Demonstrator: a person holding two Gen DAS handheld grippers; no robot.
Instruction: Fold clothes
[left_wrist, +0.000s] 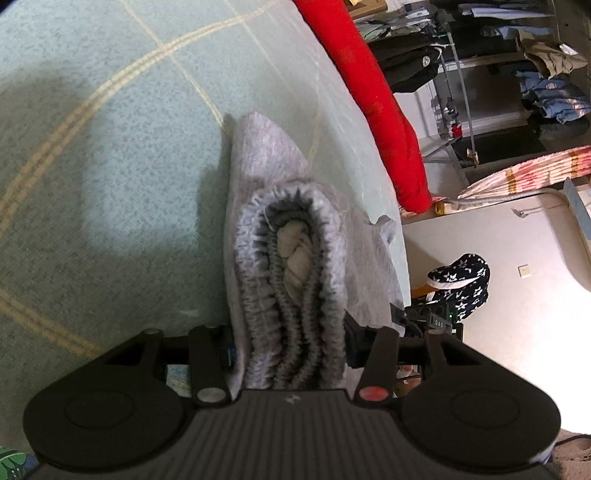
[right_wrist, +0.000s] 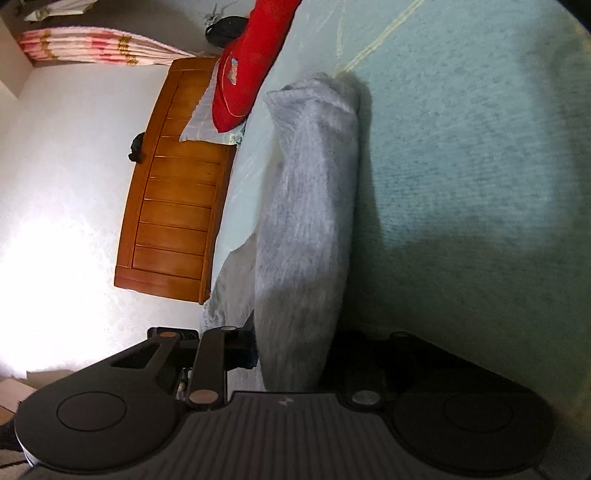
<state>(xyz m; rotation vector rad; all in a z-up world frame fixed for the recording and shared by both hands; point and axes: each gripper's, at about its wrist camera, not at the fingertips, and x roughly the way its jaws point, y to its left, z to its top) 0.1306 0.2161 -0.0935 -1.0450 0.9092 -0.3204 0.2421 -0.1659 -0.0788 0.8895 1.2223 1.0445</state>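
A grey garment (left_wrist: 258, 155) lies folded on a light green bed sheet (left_wrist: 110, 147) with pale yellow stripes. Its gathered elastic waistband (left_wrist: 295, 258) is bunched in thick layers between the jaws of my left gripper (left_wrist: 291, 343), which is shut on it. In the right wrist view the same grey garment (right_wrist: 314, 184) runs as a long folded band away from my right gripper (right_wrist: 291, 350). That gripper is shut on the near end of the cloth. Its right finger is lost in shadow.
A red pillow (left_wrist: 369, 92) lies along the bed's far edge, seen again as the red pillow (right_wrist: 251, 66) by a wooden headboard (right_wrist: 177, 206). Beyond the bed are a clothes rack (left_wrist: 461, 92), a dark star-patterned item (left_wrist: 461, 280) and a pink striped cloth (left_wrist: 535, 170).
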